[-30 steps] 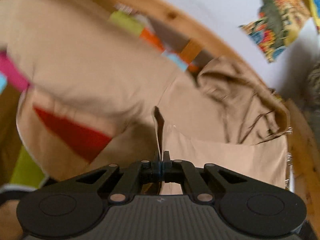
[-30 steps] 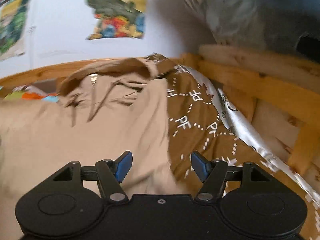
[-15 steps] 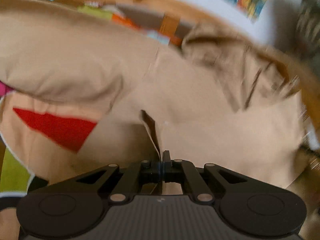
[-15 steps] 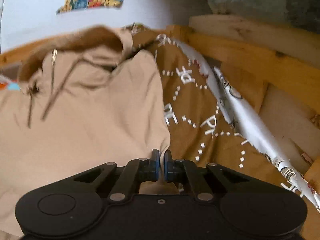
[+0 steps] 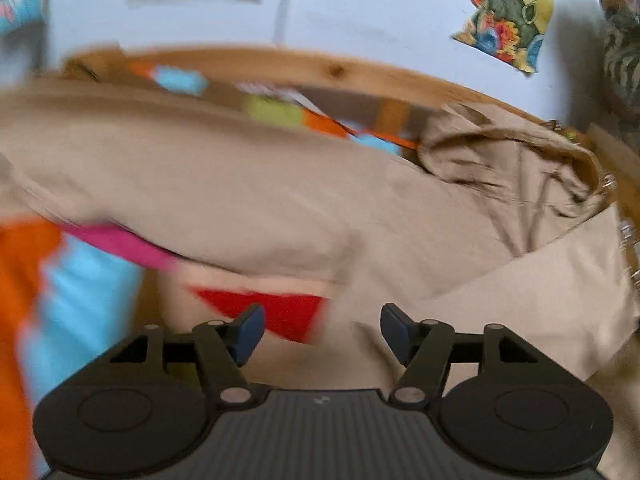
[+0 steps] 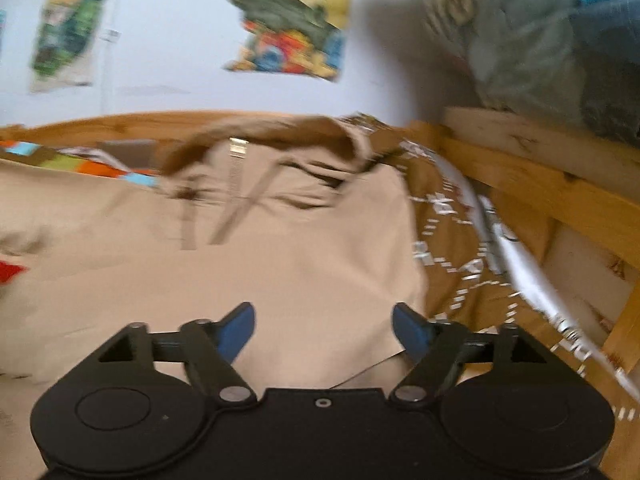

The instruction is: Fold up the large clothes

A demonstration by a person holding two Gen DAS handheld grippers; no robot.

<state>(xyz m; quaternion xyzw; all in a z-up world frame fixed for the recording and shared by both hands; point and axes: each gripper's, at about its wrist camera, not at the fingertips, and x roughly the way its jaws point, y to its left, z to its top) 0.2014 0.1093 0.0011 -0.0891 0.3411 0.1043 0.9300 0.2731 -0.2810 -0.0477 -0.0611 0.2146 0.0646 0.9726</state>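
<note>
The beige hoodie (image 5: 280,200) lies spread across the bed, hood (image 6: 280,148) and drawstrings toward the wooden bed frame (image 6: 540,176) at the far side, one sleeve folded over the body with a red patch (image 5: 280,312) showing just below it. Half a second ago both claws were pinched shut on the fabric, the left on a raised crease and the right on the garment's right-hand edge; now the left claw (image 5: 322,330) and the right claw (image 6: 324,326) both stand wide apart with nothing between the blue pads, so the cloth has been let go and laid down. That reads as one fold just finished: the side panel appears set in place over the body, and the next grip has not yet been taken. The hoodie sits directly under and ahead of both claws, the left one hovering near the red patch and the folded sleeve, the right one over the lower body close to the edge where beige meets the brown patterned bedding (image 6: 448,220). Both views are blurred with motion, so whether the pads touch the cloth cannot be told
</note>
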